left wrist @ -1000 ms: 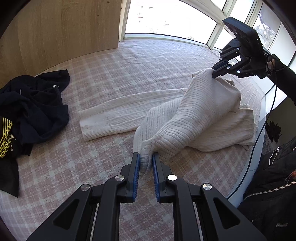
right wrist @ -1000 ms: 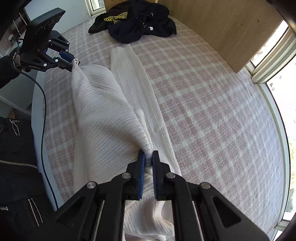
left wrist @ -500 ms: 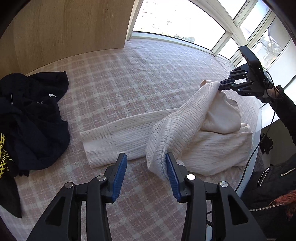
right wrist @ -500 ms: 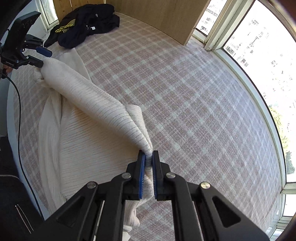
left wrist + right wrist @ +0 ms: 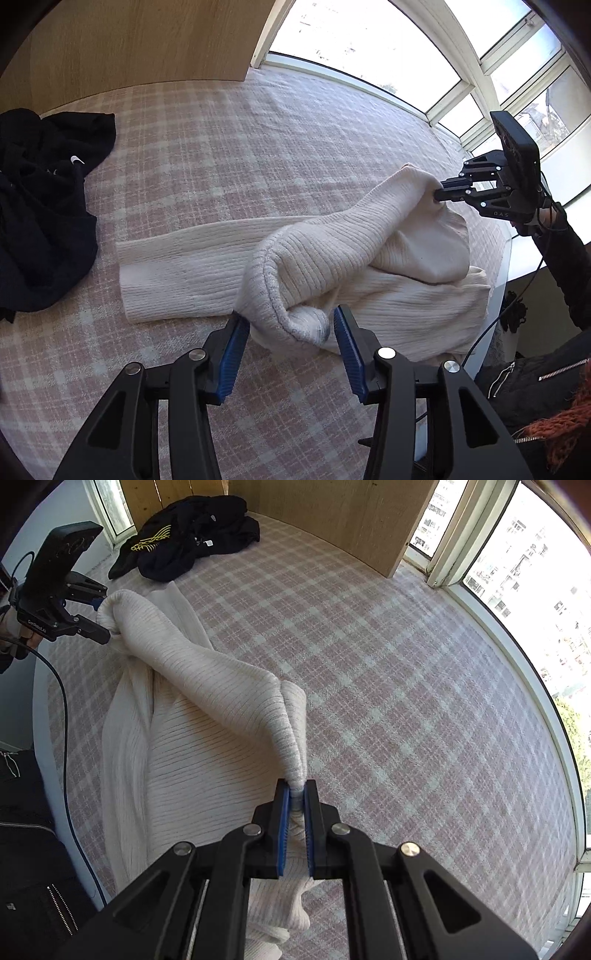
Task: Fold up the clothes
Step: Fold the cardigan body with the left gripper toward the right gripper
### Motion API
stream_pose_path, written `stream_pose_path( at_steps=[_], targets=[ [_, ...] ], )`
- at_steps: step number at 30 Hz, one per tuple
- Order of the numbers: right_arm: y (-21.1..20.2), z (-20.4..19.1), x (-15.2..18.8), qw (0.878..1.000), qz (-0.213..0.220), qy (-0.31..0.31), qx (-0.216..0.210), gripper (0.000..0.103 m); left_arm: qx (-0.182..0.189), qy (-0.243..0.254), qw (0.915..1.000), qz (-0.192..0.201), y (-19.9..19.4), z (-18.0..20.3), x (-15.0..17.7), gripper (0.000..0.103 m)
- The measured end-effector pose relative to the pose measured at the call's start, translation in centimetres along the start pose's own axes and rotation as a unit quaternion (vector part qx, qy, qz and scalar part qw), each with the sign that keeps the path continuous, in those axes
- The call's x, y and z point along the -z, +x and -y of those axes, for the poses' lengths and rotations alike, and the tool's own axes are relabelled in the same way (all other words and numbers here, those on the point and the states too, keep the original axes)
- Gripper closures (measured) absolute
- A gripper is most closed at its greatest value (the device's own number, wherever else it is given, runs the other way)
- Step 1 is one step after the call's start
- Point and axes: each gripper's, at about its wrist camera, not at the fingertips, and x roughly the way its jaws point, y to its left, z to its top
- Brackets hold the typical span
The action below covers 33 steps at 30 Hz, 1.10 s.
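Cream ribbed sweater (image 5: 332, 266) lying half-folded on the plaid bed (image 5: 229, 155). Releasing its bunched end from the left gripper (image 5: 291, 347), jaws just opening around it; right gripper (image 5: 295, 823) clamping the fold's other end. Next, probably lowering and letting go there.

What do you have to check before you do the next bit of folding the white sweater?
1. Right tool pinching the white sweater: ok, its pads are shut on a bunched edge.
2. Left tool let go: ok, its jaws have just been opening; the sweater's corner sits between the pads, which no longer press on it.
3. Folded part lying flat: not ok, it is lifted and rolled between the two tools.
4. Long sleeve straight on the checked bed cover: ok.
5. Black clothes out of the way: ok, apart from the sweater.
6. Cable clear of the sweater: cannot tell.
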Motion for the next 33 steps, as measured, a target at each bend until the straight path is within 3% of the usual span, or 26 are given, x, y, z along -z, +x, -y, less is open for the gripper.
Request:
stream_pose_path(
  at_steps=[9,16,24,26,27,29,30,33],
  targets=[
    [-0.8,-0.9,-0.1,1.0,0.012,-0.005,-0.019,0.096,-0.051,-0.002,0.9986,-0.012,-0.3,-1.6,-2.1,0.053],
    [-0.5,-1.8,0.1,1.0,0.009,-0.012,-0.026,0.096,-0.03,-0.052,0.9982,-0.01,-0.6,-3.8,-5.3,0.049],
    [-1.1,-2.7,0.5,0.999,0.019,-0.022,-0.027,0.096,-0.045,-0.05,0.9895,-0.127,3.4,-4.3,-7.2,0.049],
    [-1.2,-2.7,0.7,0.999,0.021,-0.022,-0.026,0.096,-0.045,-0.054,0.9882,-0.136,4.0,-4.6,-7.2,0.049],
    [-1.1,-2.7,0.8,0.999,0.021,-0.021,-0.026,0.096,-0.043,-0.052,0.9878,-0.14,4.3,-4.7,-7.2,0.052],
    [-1.1,-2.6,1.0,0.999,0.022,-0.018,-0.024,0.096,-0.036,-0.038,0.9879,-0.146,4.7,-4.5,-7.1,0.072],
    [-1.0,-2.4,1.0,0.999,0.022,-0.014,-0.024,0.096,-0.035,-0.031,0.988,-0.147,4.8,-4.3,-6.9,0.092],
    [-0.6,-1.5,1.2,1.0,0.02,0.001,-0.023,0.096,-0.035,-0.006,0.9889,-0.144,4.7,-3.4,-6.0,0.094]
  ],
)
